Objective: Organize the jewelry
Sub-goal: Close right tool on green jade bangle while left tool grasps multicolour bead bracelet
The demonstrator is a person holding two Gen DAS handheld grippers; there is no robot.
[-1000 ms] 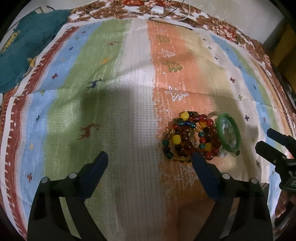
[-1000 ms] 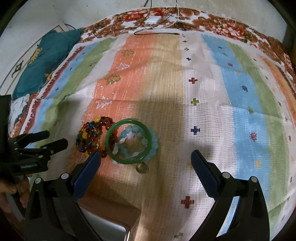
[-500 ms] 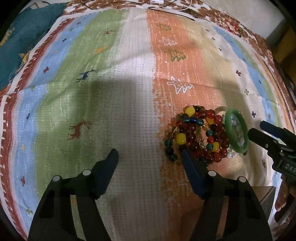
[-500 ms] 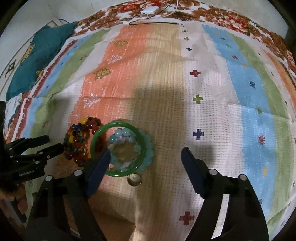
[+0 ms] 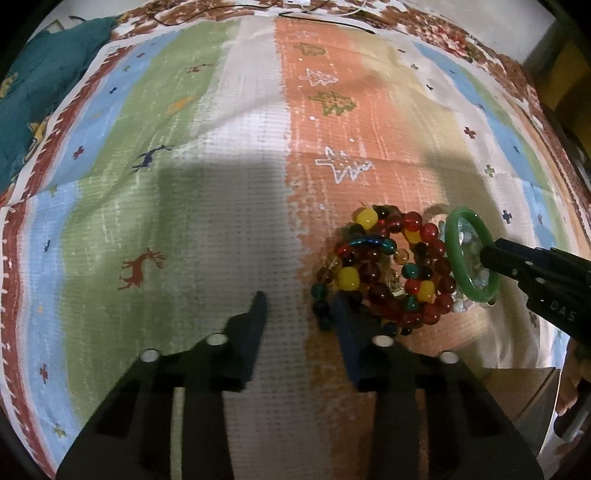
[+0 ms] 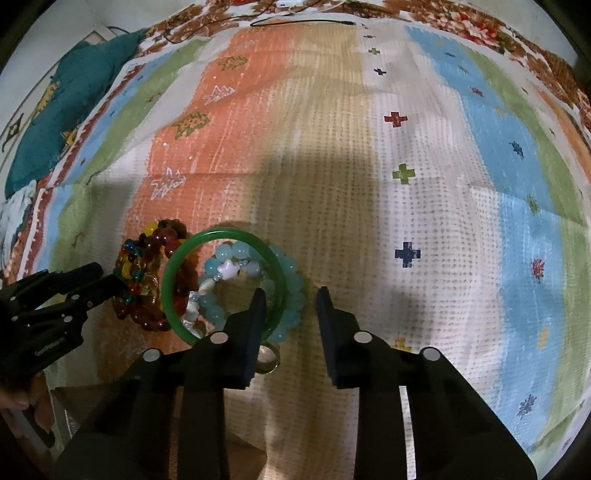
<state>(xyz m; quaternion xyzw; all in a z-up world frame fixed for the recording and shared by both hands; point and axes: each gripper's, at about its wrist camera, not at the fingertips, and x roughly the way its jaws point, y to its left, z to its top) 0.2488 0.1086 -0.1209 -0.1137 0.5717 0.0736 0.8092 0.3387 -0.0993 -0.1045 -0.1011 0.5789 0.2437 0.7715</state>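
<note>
- Bg: striped cloth [image 6: 369, 206] w/ tree, deer + cross motifs covers the whole surface; teal fabric [image 6: 70, 107] bunched at far left edge, thin cable [image 6: 299, 23] along the far border.
- Jewelry sits in one pile on the orange stripe, near edge of cloth.
- Multicolor bead bracelets [image 5: 384, 269] (red, yellow, teal, amber) = left part of pile.
- Green bangle [image 6: 184, 266] lies over pale blue bead bracelet [image 6: 291, 291] and overlaps the red beads on its left side.
- Small metal ring [image 6: 267, 356] just near side of the bangle, partly hidden by your R finger.
- Your left gripper [image 5: 297, 308]: jaws apart, nothing between them; right fingertip touches or overlaps the near edge of the bead pile, left one over bare white stripe.
- Your right gripper [image 6: 291, 302]: jaws apart w/ a narrow gap; left fingertip sits inside the bangle ring, right one outside it, so bangle rim + blue beads lie between. Not clamped.
- L-wrist view: your R gripper tip pokes into the bangle.
</note>
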